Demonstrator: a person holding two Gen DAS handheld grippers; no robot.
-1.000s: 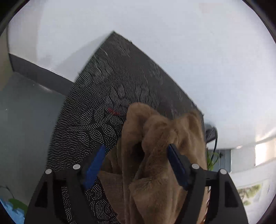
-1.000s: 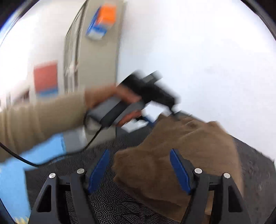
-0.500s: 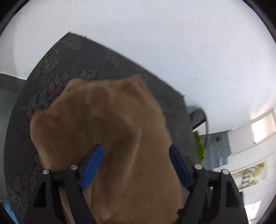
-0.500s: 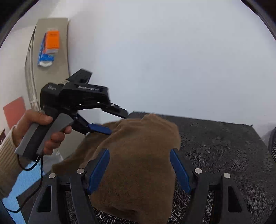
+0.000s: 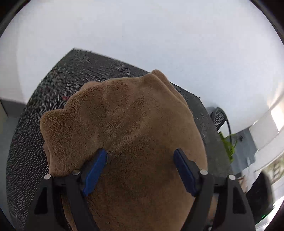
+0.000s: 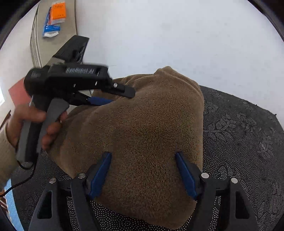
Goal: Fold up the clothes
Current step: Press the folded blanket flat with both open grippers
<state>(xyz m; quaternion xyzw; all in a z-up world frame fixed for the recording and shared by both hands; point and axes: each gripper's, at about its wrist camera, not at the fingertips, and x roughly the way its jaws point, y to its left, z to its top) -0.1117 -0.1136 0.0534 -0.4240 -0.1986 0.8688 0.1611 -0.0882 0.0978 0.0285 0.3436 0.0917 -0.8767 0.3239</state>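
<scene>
A brown fleece garment (image 5: 124, 128) lies bunched in a folded heap on a dark patterned table (image 5: 53, 92). My left gripper (image 5: 140, 156) is open, its blue pads spread over the near part of the garment. The same garment (image 6: 142, 135) fills the middle of the right wrist view. My right gripper (image 6: 143, 158) is open too, its pads apart above the garment's near side. The left gripper (image 6: 113, 98) also shows in the right wrist view, held in a hand, with its fingers at the garment's far left edge.
The dark table (image 6: 239, 135) ends at a far edge against a white wall (image 6: 177, 35). A beige cabinet with orange and blue boxes (image 6: 55, 16) stands at the upper left. A green plant (image 5: 229, 145) and a black chair back (image 5: 220, 117) lie past the table's right edge.
The garment went from hanging bunched between the left pads to lying spread on the table. Both grippers stayed open and drew closer over it; the left gripper shifted along its far left edge.
</scene>
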